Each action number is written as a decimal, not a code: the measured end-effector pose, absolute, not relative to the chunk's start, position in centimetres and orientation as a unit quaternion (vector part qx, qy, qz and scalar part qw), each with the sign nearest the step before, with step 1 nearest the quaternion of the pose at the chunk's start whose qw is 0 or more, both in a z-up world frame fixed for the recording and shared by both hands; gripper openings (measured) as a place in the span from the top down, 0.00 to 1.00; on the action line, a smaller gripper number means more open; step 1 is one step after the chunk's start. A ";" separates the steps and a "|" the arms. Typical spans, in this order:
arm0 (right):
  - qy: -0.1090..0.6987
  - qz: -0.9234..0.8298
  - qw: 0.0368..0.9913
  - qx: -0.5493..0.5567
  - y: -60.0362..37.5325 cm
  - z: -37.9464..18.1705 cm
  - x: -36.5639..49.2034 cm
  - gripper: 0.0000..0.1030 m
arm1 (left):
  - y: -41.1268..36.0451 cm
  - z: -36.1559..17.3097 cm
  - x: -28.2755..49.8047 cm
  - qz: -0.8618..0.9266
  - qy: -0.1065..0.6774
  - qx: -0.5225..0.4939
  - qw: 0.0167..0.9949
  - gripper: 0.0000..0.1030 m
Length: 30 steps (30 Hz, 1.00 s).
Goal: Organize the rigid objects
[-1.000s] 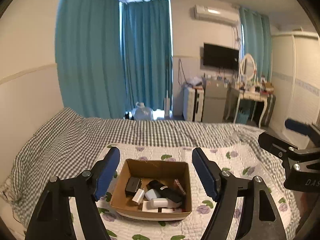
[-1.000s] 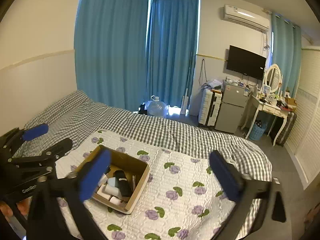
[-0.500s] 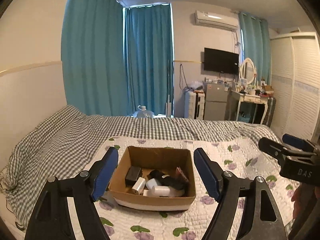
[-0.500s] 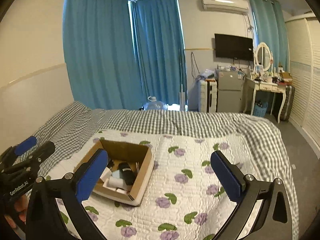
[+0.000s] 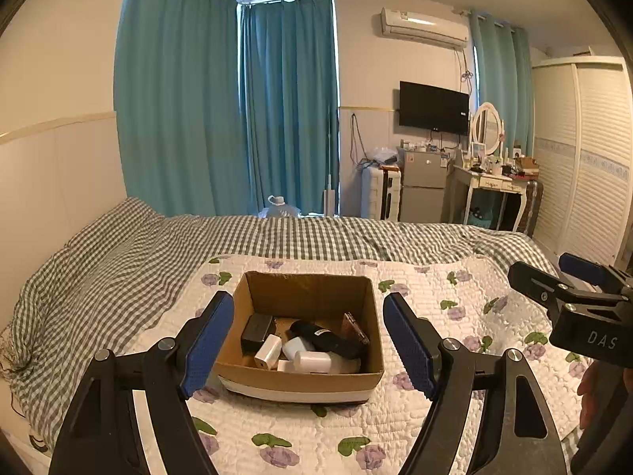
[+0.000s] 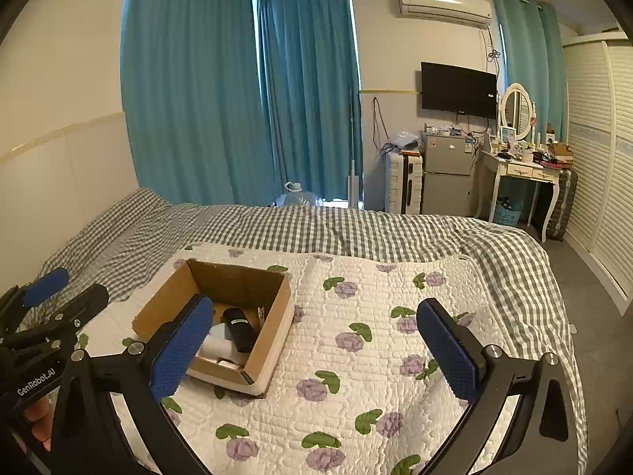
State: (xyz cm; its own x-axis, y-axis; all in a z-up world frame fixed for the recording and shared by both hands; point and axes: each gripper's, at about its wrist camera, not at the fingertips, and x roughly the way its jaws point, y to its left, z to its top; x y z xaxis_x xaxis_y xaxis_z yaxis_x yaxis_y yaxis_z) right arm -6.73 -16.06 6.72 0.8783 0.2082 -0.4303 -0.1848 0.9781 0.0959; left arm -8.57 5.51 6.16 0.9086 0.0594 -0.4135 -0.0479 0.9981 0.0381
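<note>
left wrist view: left gripper [image 5: 308, 340], jaws spread wide, nothing between the blue pads [image 5: 207, 340]; the pads frame the cardboard box [image 5: 300, 386] without touching it. cardboard box: open-topped, sits on the floral quilt [image 5: 455, 360], which lies over a checked bedcover [image 5: 118, 277]. contents, all loose in the box bottom: black adapter [image 5: 256, 326] at the left; white charger [image 5: 268, 350] just beside it; black cylindrical object [image 5: 322, 338] lying across the middle; white oblong case [image 5: 312, 361] at the near wall; brownish flat item [image 5: 355, 328] leaning at the right wall, kind unclear. right wrist view: right gripper [image 6: 316, 340], jaws likewise wide and empty, over bare quilt; the box stands behind its left pad [image 6: 178, 346]. background: teal curtains [image 6: 237, 91], wall television [image 6: 458, 90], small fridge [image 6: 447, 174], dressing table [image 6: 518, 170].
</note>
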 end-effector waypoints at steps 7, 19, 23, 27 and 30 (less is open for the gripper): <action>0.229 0.099 0.968 0.020 -15.8 6.5 -6.7 0.00 | 5.3 5.8 -8.3 0.024 0.218 0.015 0.975 0.21; 0.240 0.101 0.965 0.013 -15.4 5.7 -6.5 0.00 | 5.2 5.5 -8.4 0.026 0.220 0.013 0.975 0.21; 0.242 0.100 0.965 0.012 -15.3 5.6 -6.5 0.00 | 5.2 5.3 -8.4 0.023 0.221 0.010 0.975 0.21; 0.243 0.098 0.965 0.010 -15.2 5.5 -6.4 0.00 | 5.4 5.3 -8.5 0.024 0.221 0.008 0.975 0.21; 0.243 0.098 0.965 0.010 -15.2 5.4 -6.4 0.00 | 5.4 5.2 -8.6 0.027 0.223 0.007 0.974 0.21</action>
